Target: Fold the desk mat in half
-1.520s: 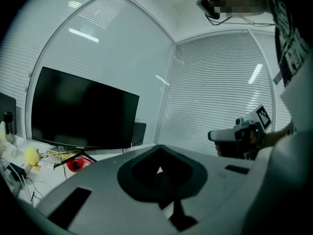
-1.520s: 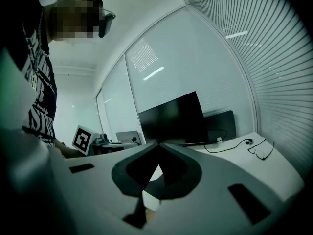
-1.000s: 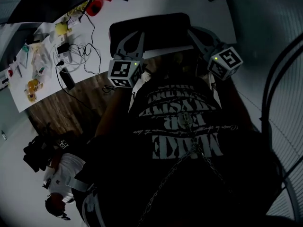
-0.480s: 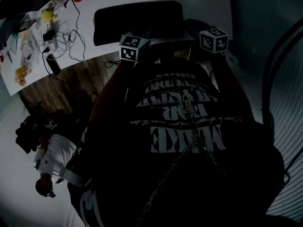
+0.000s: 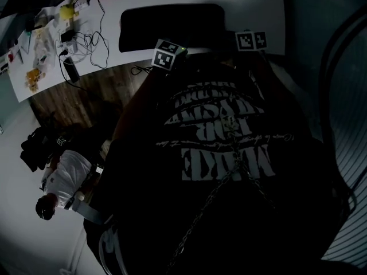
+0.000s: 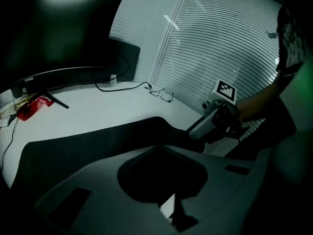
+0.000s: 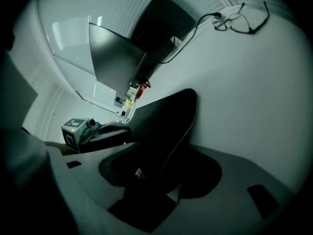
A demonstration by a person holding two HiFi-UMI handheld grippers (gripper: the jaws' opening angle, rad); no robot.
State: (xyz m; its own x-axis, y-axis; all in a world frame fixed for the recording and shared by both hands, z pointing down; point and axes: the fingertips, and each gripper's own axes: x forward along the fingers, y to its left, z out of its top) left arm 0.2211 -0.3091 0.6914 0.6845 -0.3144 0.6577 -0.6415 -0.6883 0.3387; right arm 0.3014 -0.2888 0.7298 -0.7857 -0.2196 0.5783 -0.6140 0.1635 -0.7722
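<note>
the right hand-held gripper (image 7: 164, 153), clamped a second ago, is now opening wide, with the mat's (image 5: 172, 24) stitched edge loose between its jaws. the left hand-held gripper (image 6: 161, 151) stays pinched shut on the mat's near edge at the table (image 5: 252, 10) front. the fold looks laid, with release beginning.

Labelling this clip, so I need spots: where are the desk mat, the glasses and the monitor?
desk mat (image 5: 172, 26): head view, middle of its black surface.
glasses (image 6: 164, 95): left gripper view, the frame.
monitor (image 6: 63, 43): left gripper view, the dark screen.
</note>
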